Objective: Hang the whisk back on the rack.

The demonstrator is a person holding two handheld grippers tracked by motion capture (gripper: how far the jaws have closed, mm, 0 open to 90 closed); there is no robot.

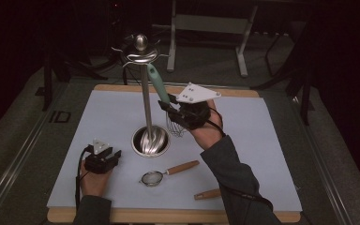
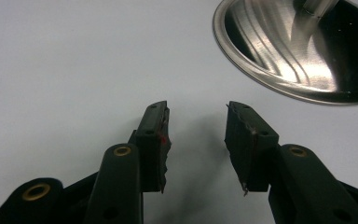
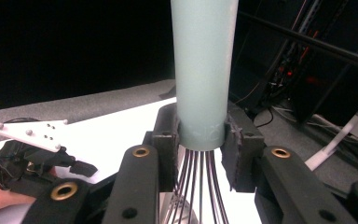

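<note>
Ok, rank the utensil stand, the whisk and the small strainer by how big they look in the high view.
1. Utensil stand: by far the tallest, from its round base to its top knob.
2. Whisk, held in the right gripper: it looks longer than the strainer, though it is raised toward the camera.
3. Strainer, lying flat.

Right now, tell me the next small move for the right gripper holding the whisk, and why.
Probably lift the whisk slightly so its handle top meets a hook on the utensil stand. The right gripper clamps the teal handle just above the wires, and the handle's upper end sits just below the hooks.
</note>
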